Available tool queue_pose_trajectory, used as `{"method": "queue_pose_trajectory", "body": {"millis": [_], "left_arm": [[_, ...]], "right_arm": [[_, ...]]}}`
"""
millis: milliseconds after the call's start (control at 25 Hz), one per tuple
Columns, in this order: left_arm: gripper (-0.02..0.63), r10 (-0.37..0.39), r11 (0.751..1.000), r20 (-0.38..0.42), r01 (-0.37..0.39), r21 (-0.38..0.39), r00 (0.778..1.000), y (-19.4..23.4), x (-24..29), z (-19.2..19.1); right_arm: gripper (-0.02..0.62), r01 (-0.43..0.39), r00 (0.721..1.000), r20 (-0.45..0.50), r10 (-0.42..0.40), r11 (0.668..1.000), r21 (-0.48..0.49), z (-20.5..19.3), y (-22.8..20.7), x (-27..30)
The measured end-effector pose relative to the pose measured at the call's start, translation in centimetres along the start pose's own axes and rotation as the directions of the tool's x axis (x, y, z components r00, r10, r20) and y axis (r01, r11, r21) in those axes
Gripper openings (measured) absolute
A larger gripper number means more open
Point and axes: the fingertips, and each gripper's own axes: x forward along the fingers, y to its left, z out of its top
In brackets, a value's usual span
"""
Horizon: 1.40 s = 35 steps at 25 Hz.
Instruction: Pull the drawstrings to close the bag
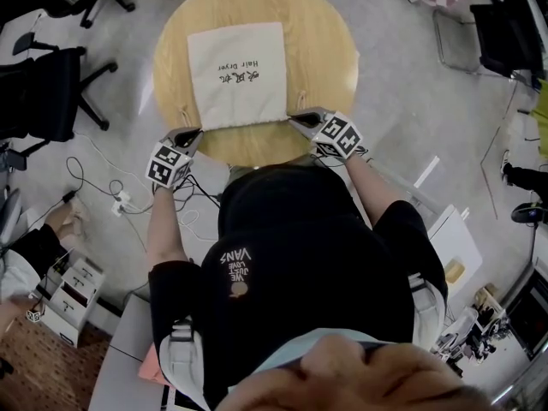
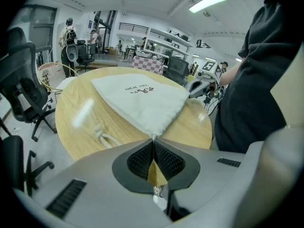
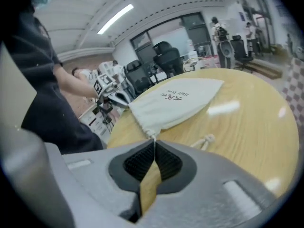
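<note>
The bag (image 1: pixel 235 75) lies flat, mouth at the near edge of the tabletop (image 1: pixel 336 54). Left gripper (image 1: pixel 197 132) and right gripper (image 1: pixel 295 119) each pinch a mouth corner tight. Light, limp cloth (it will likely slide); the knotted cords (image 2: pixel 102 137) beside it seem the truer hold.

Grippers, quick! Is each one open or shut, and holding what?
Left gripper: closed, pinching a near corner of the bag.
Right gripper: closed, pinching the bag's other near corner.
</note>
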Motion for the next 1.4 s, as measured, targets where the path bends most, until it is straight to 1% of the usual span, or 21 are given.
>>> {"method": "queue_pose_trajectory", "body": {"millis": [120, 240, 520, 600, 720, 840, 1160, 1400], "left_arm": [[0.015, -0.014, 0.999, 0.053, 0.016, -0.034, 0.998, 0.0, -0.2, 0.7], [0.015, -0.032, 0.995, 0.103, 0.042, -0.094, 0.994, 0.0, -0.7, 1.4], [0.015, -0.051, 0.987, 0.172, 0.076, -0.144, 0.984, 0.3, -2.0, 2.6], [0.015, -0.044, 0.985, 0.197, 0.076, -0.156, 0.979, 0.4, -2.5, 3.2], [0.015, -0.022, 0.984, 0.229, 0.061, -0.166, 0.973, 0.5, -3.2, 4.2], [0.015, -0.004, 0.983, 0.263, 0.052, -0.174, 0.965, 0.7, -3.9, 5.3], [0.015, 0.011, 0.984, 0.317, 0.047, -0.174, 0.948, 1.0, -5.9, 7.4], [0.015, 0.003, 0.989, 0.362, 0.050, -0.139, 0.932, 0.9, -7.5, 9.3]], "right_arm": [[0.002, 0.035, 0.996, 0.076, -0.044, 0.992, 0.125, 0.7, -0.7, -0.6], [0.002, 0.060, 0.988, 0.125, -0.089, 0.975, 0.215, 1.3, -1.1, -1.1], [0.002, 0.112, 0.966, 0.184, -0.181, 0.936, 0.332, 2.0, -1.4, -1.5], [0.002, 0.133, 0.958, 0.192, -0.212, 0.925, 0.356, 2.3, -1.4, -1.7], [0.002, 0.168, 0.942, 0.202, -0.268, 0.898, 0.407, 2.8, -1.5, -2.3], [0.002, 0.202, 0.923, 0.216, -0.318, 0.879, 0.431, 3.6, -1.5, -2.9], [0.002, 0.247, 0.879, 0.265, -0.397, 0.853, 0.459, 5.8, -0.8, -4.9], [0.002, 0.268, 0.840, 0.311, -0.445, 0.838, 0.474, 7.5, -0.2, -6.5]]}}
